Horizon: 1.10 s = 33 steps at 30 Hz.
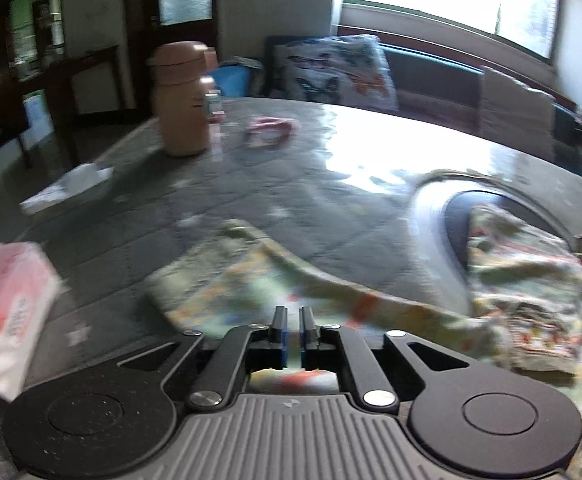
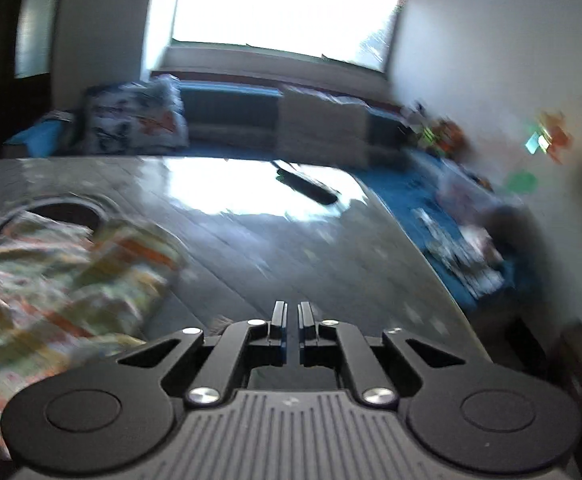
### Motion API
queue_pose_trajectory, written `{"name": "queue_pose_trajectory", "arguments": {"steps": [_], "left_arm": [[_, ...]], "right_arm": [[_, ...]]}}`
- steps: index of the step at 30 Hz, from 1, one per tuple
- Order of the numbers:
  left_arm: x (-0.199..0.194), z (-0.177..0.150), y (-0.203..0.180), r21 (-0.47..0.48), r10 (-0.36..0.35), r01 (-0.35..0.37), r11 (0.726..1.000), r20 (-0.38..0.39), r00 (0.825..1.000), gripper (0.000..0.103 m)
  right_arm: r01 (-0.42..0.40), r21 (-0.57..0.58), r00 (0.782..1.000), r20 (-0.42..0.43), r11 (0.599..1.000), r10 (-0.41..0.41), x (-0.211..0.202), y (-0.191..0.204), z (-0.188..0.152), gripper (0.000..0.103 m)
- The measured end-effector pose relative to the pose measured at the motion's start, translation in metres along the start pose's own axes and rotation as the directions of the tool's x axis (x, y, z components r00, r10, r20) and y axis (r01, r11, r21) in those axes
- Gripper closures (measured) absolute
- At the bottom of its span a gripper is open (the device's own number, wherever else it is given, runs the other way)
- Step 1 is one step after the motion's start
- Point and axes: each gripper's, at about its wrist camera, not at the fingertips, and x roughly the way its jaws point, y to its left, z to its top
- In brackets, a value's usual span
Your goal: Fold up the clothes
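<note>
The left gripper (image 1: 293, 314), nearly closed and empty, hangs over the patterned garment (image 1: 251, 280) rumpled on the desk (image 1: 251, 200); the right gripper (image 2: 292, 312), closed and empty, has it lower left.

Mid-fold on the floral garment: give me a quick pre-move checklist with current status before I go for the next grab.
1. Floral garment lies on the table: ok.
2. Garment flat: not ok, bunched at its right end.
3. Left gripper free: cannot tell; jaws near shut over the cloth.
4. Right gripper free: ok, shut over bare table, beside the cloth.
5. Fold path: ok; tissue pack and bottle stand apart.
6. Image sharpness: not ok, blurred.
</note>
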Motion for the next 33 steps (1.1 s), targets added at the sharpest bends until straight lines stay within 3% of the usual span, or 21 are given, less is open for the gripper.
{"name": "queue_pose_trajectory", "arguments": {"steps": [3, 7, 11, 14, 15, 20, 27, 33], "left_arm": [[0.006, 0.007, -0.025, 0.041, -0.060, 0.060, 0.997, -0.017, 0.998, 0.088], [0.013, 0.016, -0.069, 0.128, -0.132, 0.134, 0.983, -0.024, 0.991, 0.072], [0.026, 0.026, -0.106, 0.186, -0.182, 0.186, 0.965, -0.042, 0.983, 0.061], [0.041, 0.035, -0.126, 0.214, -0.206, 0.213, 0.953, -0.053, 0.977, 0.061], [0.046, 0.038, -0.133, 0.219, -0.211, 0.218, 0.951, -0.056, 0.976, 0.061], [0.080, 0.054, -0.154, 0.240, -0.195, 0.207, 0.948, -0.075, 0.978, 0.063], [0.114, 0.066, -0.168, 0.262, -0.202, 0.224, 0.939, -0.107, 0.974, 0.064], [0.124, 0.070, -0.171, 0.271, -0.224, 0.246, 0.931, -0.109, 0.968, 0.072]], "right_arm": [[-0.003, 0.031, 0.999, -0.040, 1.000, 0.004, 0.004, -0.011, -0.013, 0.096], [-0.079, 0.037, 0.996, -0.036, 0.996, 0.080, 0.010, -0.005, -0.009, 0.089], [-0.175, 0.016, 0.984, -0.039, 0.984, 0.176, 0.027, 0.021, 0.005, 0.081], [-0.241, 0.004, 0.969, -0.048, 0.971, 0.241, 0.044, 0.039, 0.016, 0.077], [-0.267, 0.002, 0.962, -0.056, 0.964, 0.267, 0.052, 0.045, 0.021, 0.071], [-0.344, 0.021, 0.934, -0.100, 0.939, 0.344, 0.090, 0.067, 0.040, 0.065], [-0.364, 0.074, 0.915, -0.156, 0.928, 0.372, 0.140, 0.078, 0.053, 0.062], [-0.383, 0.119, 0.898, -0.185, 0.916, 0.400, 0.164, 0.079, 0.053, 0.062]]}}
